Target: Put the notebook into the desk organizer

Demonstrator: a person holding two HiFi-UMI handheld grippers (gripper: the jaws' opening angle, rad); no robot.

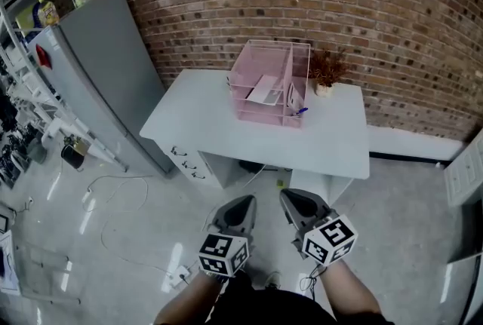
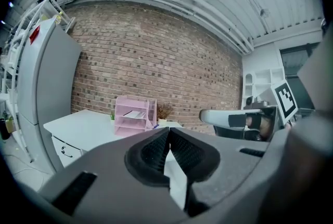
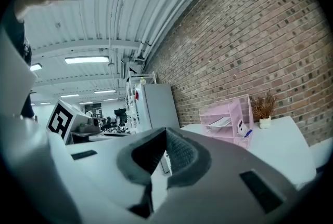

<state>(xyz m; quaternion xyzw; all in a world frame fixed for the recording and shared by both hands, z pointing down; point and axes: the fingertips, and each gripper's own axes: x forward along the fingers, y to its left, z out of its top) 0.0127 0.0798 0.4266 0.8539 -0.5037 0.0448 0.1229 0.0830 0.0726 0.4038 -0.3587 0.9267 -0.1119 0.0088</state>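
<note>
My grey left gripper (image 1: pixel 243 204) and right gripper (image 1: pixel 293 199), bottom centre, are both pressed together; the pink mesh desk organizer (image 1: pixel 269 86) stands upper centre.

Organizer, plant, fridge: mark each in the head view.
organizer (image 1: pixel 260 118), head view, pink near wall.
plant (image 1: pixel 327 67), head view, dried brown stems.
fridge (image 1: pixel 106 67), head view, grey side panel.
</note>
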